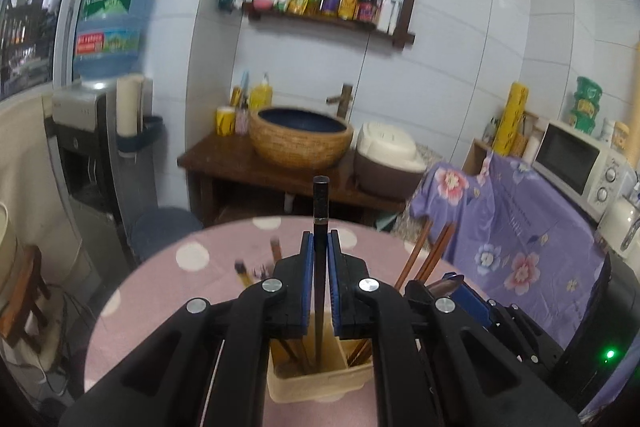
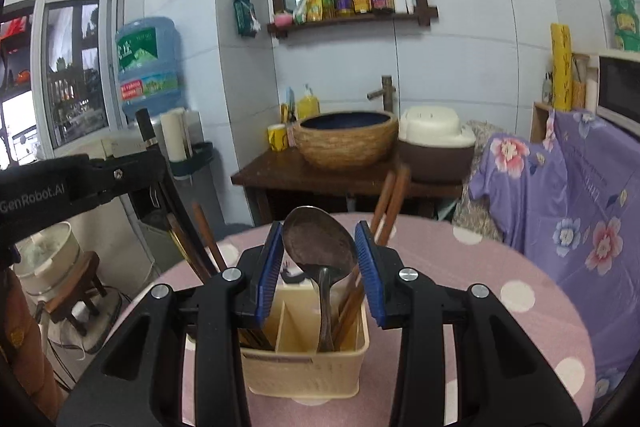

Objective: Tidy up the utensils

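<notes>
A round bench [image 2: 480, 267] under a pink white-dotted cloth fills the foreground. Behind it, a woven basin with a dark blue inside [image 2: 346, 139] sits on a dark wooden stand [image 2: 280, 175], beside a cream-lidded brown rice cooker [image 2: 434, 137]. A blue water jug [image 1: 112, 23] tops a grey dispenser [image 1: 80, 131].

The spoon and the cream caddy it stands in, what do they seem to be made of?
The spoon looks like metal, dull and tarnished: its bowl shows a greyish sheen. The caddy looks like matte cream plastic, judging by its thin moulded walls and divider.

Left hand-held gripper [image 1: 320, 247] clamped narrowly; right hand-held gripper [image 2: 320, 239] spread wide.
</notes>
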The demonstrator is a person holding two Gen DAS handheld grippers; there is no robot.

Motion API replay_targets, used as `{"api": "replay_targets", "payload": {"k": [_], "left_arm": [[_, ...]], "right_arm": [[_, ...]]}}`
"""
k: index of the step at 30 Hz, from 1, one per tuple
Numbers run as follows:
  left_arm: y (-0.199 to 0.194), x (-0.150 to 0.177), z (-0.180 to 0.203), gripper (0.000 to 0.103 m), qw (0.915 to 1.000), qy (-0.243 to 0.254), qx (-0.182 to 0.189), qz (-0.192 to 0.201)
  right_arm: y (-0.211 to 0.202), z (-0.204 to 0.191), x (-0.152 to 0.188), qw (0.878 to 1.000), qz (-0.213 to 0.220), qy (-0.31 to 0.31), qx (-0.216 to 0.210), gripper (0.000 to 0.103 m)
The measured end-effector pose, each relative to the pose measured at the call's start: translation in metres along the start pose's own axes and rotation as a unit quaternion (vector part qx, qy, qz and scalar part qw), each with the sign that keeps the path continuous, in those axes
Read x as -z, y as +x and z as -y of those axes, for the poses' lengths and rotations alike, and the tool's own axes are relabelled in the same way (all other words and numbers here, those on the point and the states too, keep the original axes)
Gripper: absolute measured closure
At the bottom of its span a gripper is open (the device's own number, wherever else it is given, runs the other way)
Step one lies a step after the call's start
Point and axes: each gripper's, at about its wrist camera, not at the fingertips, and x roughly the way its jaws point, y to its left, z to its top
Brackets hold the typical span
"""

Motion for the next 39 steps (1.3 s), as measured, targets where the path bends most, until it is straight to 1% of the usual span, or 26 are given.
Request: {"api": "replay_targets", "payload": {"k": [4,7,10,13,15,16,18,19,20,21,22,23,24,26,27,28,31,33,35,37,39], "left_arm": [[0.017,0.026,-0.007,0.095,0.9995,-0.006,0.001,-0.03],[0.024,0.04,-0.008,0.095,0.9992,0.0,-0.002,-0.04],[0.022,0.046,-0.007,0.095,0.9996,0.013,-0.014,-0.022],[0.02,0.047,-0.006,0.095,0.9996,0.016,-0.012,-0.018],[0.016,0.048,-0.005,0.095,0.9996,0.022,-0.014,-0.012],[0.013,0.049,-0.004,0.095,0.9996,0.025,-0.015,-0.005],[0.002,0.051,-0.003,0.094,0.9991,0.035,-0.021,0.012],[-0.005,0.053,-0.003,0.091,0.9988,0.04,-0.02,0.018],[-0.01,0.054,-0.003,0.081,0.9986,0.044,-0.018,0.024],[-0.018,0.057,-0.003,0.072,0.9982,0.047,-0.02,0.033],[-0.026,0.061,-0.004,0.052,0.9977,0.049,-0.021,0.043],[-0.035,0.066,-0.007,0.037,0.997,0.048,-0.023,0.056],[-0.042,0.071,-0.009,0.033,0.9963,0.047,-0.026,0.067],[-0.063,0.087,-0.013,0.018,0.9942,0.052,-0.035,0.088],[-0.071,0.094,-0.015,0.013,0.9931,0.056,-0.036,0.096],[-0.083,0.103,-0.017,0.004,0.9916,0.061,-0.037,0.108],[-0.12,0.137,-0.03,0.004,0.9862,0.064,-0.049,0.144],[-0.135,0.153,-0.037,0.004,0.9866,0.052,-0.053,0.145],[-0.145,0.167,-0.042,0.004,0.988,0.04,-0.059,0.137],[-0.154,0.181,-0.045,0.004,0.9871,0.038,-0.079,0.135],[-0.164,0.192,-0.045,0.004,0.9847,0.043,-0.097,0.138]], "right_arm": [[0.013,0.0,0.026,1.0,-0.015,-0.01,0.013,0.065],[0.019,0.001,0.039,1.0,-0.025,-0.011,0.015,0.065],[0.025,0.003,0.05,0.999,-0.032,-0.013,0.021,0.065],[0.024,0.006,0.056,0.999,-0.025,-0.011,0.026,0.065],[0.022,0.006,0.057,0.999,-0.02,-0.013,0.025,0.059],[0.019,0.006,0.058,0.999,-0.015,-0.014,0.025,0.055],[0.01,0.005,0.06,0.999,-0.006,-0.017,0.026,0.051],[0.002,0.005,0.062,0.999,0.0,-0.019,0.029,0.046],[-0.005,0.005,0.063,0.999,0.006,-0.02,0.032,0.04],[-0.013,0.005,0.065,0.999,0.011,-0.021,0.036,0.038],[-0.023,0.005,0.068,0.999,0.015,-0.023,0.039,0.035],[-0.033,0.005,0.071,0.999,0.017,-0.027,0.042,0.03],[-0.044,0.005,0.075,0.998,0.017,-0.03,0.043,0.027],[-0.067,0.005,0.084,0.998,0.016,-0.035,0.043,0.012],[-0.083,0.004,0.092,0.998,0.022,-0.036,0.043,0.01],[-0.098,0.003,0.1,0.998,0.031,-0.04,0.042,0.006],[-0.137,0.0,0.128,0.996,0.055,-0.052,0.054,0.006],[-0.156,-0.003,0.151,0.996,0.053,-0.054,0.049,0.006],[-0.169,-0.006,0.171,0.997,0.046,-0.05,0.045,0.006],[-0.181,-0.01,0.187,0.996,0.044,-0.053,0.05,0.006],[-0.194,-0.015,0.198,0.994,0.056,-0.062,0.065,0.006]]}}
